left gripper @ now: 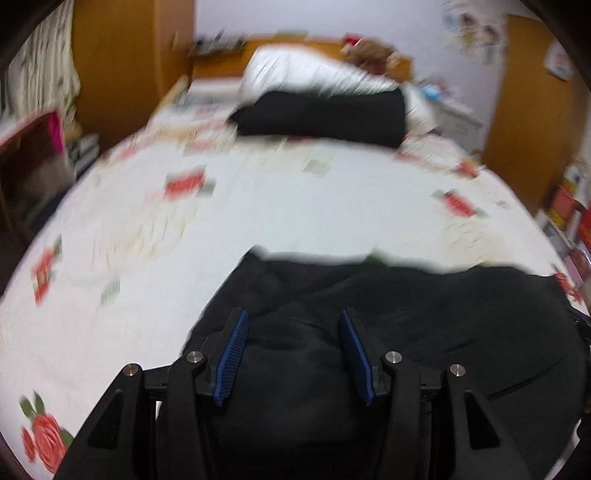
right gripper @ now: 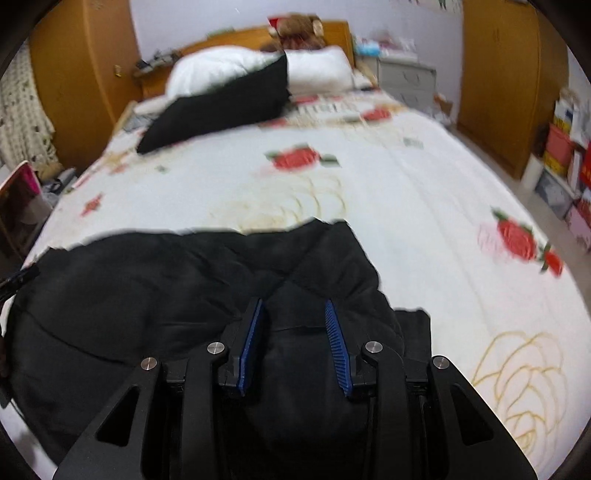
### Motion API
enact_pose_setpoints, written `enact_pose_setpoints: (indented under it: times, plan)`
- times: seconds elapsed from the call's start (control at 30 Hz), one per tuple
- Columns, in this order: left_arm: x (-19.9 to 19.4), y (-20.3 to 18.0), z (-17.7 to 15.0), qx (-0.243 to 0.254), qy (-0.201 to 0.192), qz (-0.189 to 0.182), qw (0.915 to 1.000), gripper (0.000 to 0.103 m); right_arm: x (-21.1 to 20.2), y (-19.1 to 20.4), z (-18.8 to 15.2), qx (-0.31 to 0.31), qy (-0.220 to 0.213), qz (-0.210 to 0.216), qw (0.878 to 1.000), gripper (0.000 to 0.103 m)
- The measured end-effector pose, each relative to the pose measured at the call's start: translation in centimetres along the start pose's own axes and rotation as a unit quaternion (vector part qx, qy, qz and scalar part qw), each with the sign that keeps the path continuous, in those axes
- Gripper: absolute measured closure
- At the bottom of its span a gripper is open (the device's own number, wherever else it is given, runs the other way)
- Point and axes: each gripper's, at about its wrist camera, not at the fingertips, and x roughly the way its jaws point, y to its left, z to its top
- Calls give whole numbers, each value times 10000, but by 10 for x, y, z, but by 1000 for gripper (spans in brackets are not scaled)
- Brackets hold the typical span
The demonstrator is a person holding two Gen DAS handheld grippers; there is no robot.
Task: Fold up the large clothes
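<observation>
Both tongs released over the black coat (left gripper: 369,332): left tongs (left gripper: 293,325), right tongs (right gripper: 295,314). I'd pinch matching edges (blurry), fold evenly across the bed (right gripper: 406,184).

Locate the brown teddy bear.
In the right wrist view, the brown teddy bear sits at the far end against the wooden headboard, just behind the white pillows.

The black garment (left gripper: 424,332) is soft matt cloth, puffy and creased. The bed (right gripper: 424,206) wears smooth white cotton-like fabric printed with roses. Each claw — left claw (left gripper: 293,354), right claw (right gripper: 293,343) — is matt black plastic with ribbed blue pads (left gripper: 234,362) and shiny metal pins.
</observation>
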Motion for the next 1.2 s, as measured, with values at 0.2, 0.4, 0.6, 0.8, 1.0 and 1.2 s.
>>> enact_pose_setpoints:
  times: [0.2,0.4,0.6,0.8,1.0,1.2]
  plan:
    - [26,-3,-15,-101,-191,60,9997,48,30,-3,-4,117,-38,59,9999,69]
    - [29,-3,-16,-150,-216,59,9996,48,34,-6,-5,157,-13,82,9998,69]
    - [-4,6,-2,-237,-79,-21,9997,49,-1,-1,8,16,80,-4,10000,68]
    - [-56,38,-26,-348,-412,-193,9984,53,-61,-14,-16,121,-132,388,9991,67]
    - [-40,50,-56,-545,31,-23,9985,57,-49,-25,-39,227,297,299,9989,67]
    - [-77,52,-57,-719,-62,-244,9971,57,-95,-24,-35,369,23,396,9985,51]
